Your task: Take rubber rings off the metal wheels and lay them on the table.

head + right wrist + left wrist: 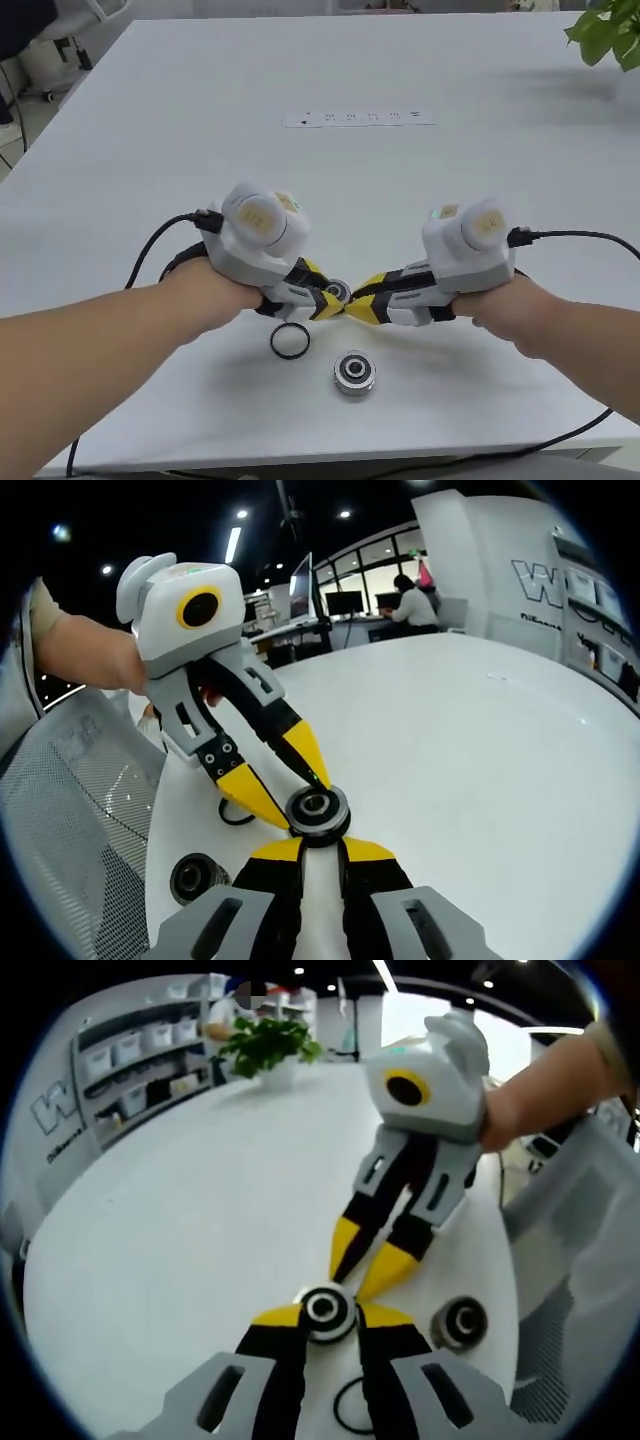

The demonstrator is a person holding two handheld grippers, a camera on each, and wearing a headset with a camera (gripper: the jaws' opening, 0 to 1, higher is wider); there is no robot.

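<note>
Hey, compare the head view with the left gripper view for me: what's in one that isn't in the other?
The head view adds a socket strip far up the table and the cables trailing from the tools. The left gripper view adds storage shelves and a mesh chair. Shared: the left tool shut on a wheel, the right tool with its tips at that wheel's rim, a loose rubber ring and a second wheel lying on the table, plus a plant.
</note>
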